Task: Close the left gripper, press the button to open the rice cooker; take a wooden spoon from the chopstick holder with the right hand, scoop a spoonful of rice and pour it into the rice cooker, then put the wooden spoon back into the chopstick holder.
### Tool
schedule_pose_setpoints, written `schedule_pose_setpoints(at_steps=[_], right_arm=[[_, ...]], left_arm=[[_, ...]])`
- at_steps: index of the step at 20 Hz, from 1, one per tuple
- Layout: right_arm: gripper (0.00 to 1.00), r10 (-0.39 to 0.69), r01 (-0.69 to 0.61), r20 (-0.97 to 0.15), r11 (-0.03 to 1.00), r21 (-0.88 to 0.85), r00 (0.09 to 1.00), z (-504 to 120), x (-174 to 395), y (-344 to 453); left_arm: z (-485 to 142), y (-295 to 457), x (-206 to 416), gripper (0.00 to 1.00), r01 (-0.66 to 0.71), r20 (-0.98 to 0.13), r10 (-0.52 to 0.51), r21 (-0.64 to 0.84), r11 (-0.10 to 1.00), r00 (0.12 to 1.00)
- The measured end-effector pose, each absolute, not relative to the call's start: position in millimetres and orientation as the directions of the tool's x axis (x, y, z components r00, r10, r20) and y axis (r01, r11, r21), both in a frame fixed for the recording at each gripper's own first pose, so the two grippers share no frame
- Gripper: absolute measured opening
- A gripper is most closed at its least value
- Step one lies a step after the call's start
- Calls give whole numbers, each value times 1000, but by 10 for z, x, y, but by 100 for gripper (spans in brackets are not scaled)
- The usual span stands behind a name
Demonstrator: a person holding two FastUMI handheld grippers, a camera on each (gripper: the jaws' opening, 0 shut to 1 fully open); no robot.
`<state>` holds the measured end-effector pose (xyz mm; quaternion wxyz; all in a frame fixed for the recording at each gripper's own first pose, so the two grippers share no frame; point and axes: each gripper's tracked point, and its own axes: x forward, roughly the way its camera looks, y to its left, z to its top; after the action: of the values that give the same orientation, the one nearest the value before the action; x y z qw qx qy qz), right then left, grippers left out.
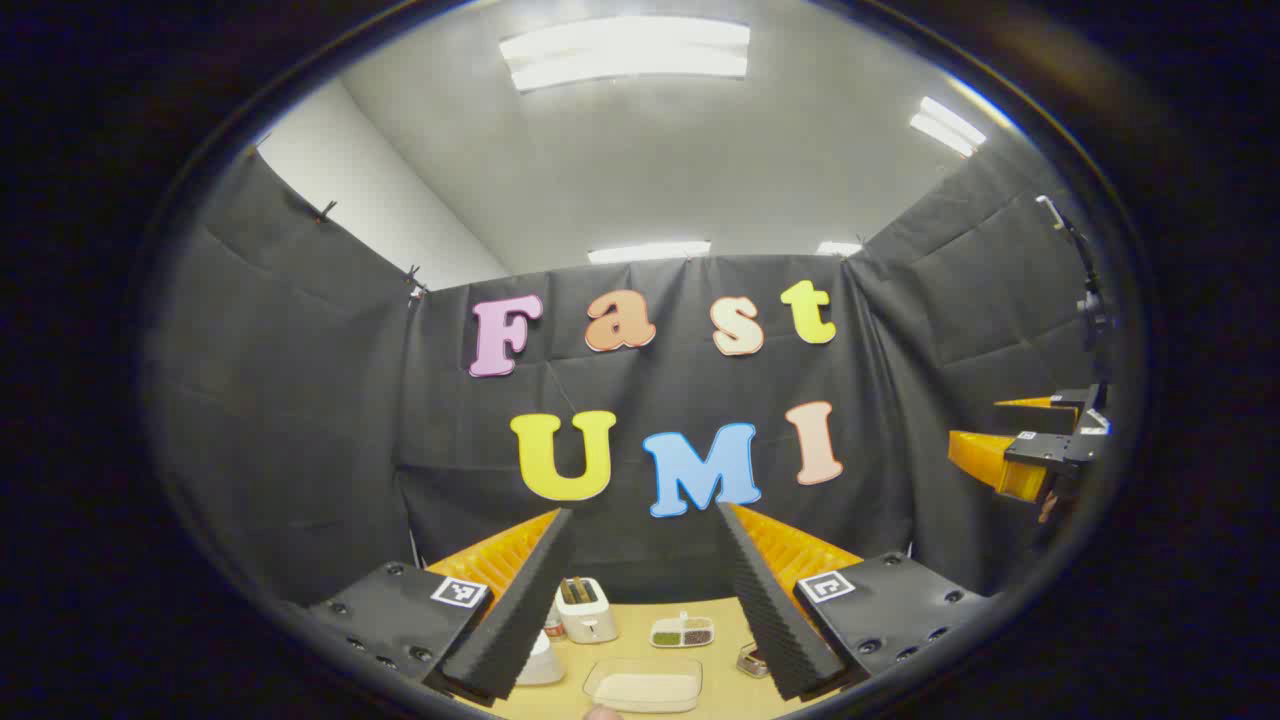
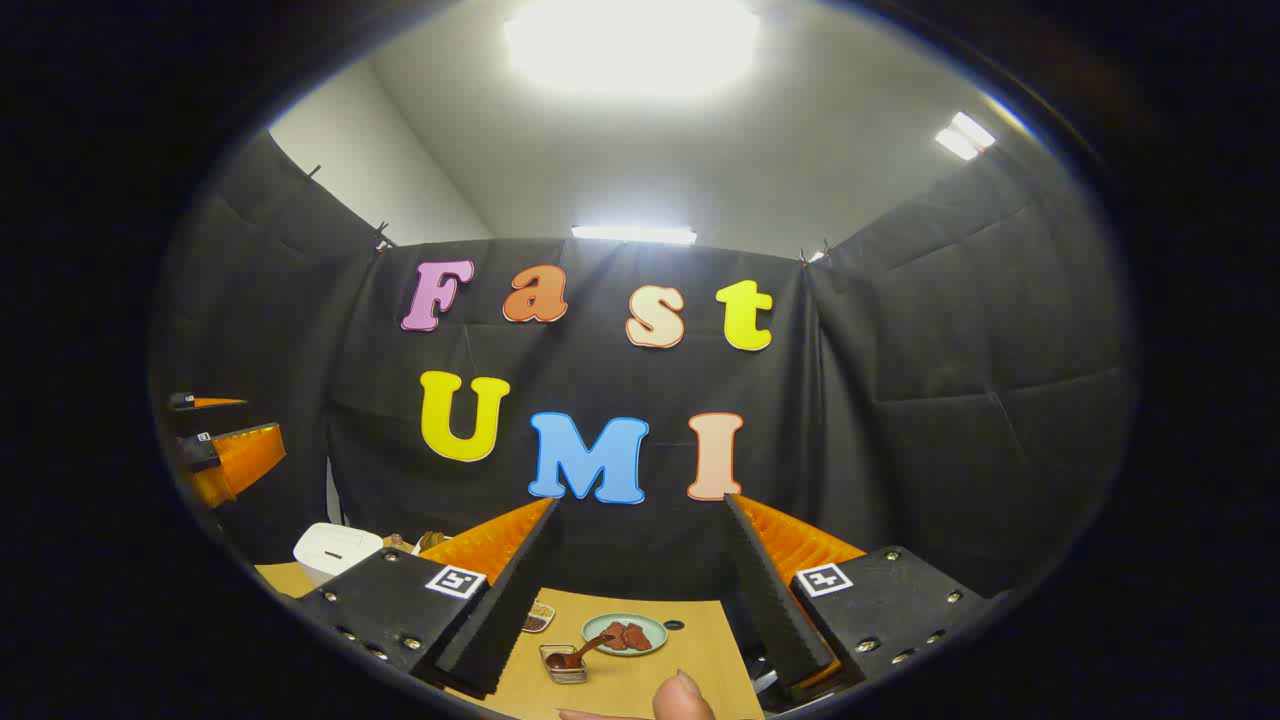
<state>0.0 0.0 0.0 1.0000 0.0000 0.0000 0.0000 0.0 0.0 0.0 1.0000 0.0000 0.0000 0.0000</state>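
Note:
My left gripper (image 1: 642, 512) is open and held high above the table, with nothing between its fingers. Below it lies a clear tray of white rice (image 1: 643, 688). A white rounded object (image 1: 541, 662), half hidden by one finger, may be the rice cooker; I cannot tell. My right gripper (image 2: 640, 502) is open too, raised and empty. The right gripper view has a white appliance (image 2: 334, 549) at the table's left end. Brown wooden tips (image 2: 431, 541) poke up beside it, too small to identify. Each gripper appears at the edge of the other's view, right gripper (image 1: 1012, 462) and left gripper (image 2: 228, 452).
On the wooden table (image 1: 720, 690) stand a white toaster (image 1: 586, 608), a divided box of green and dark grains (image 1: 682, 631) and a small item (image 1: 752, 660). The right gripper view has a green plate (image 2: 650, 624), a glass cup with a brown spoon (image 2: 566, 662) and a fingertip (image 2: 682, 697).

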Motion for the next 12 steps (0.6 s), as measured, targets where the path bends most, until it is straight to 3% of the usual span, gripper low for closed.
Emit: schedule_pose_setpoints(at_steps=[12], right_arm=[[97,9,-9,-5,1000,-10,1000,-22,48,45]], left_arm=[[-110,98,50,95,-13,-23,12,-10,1000,1000]])
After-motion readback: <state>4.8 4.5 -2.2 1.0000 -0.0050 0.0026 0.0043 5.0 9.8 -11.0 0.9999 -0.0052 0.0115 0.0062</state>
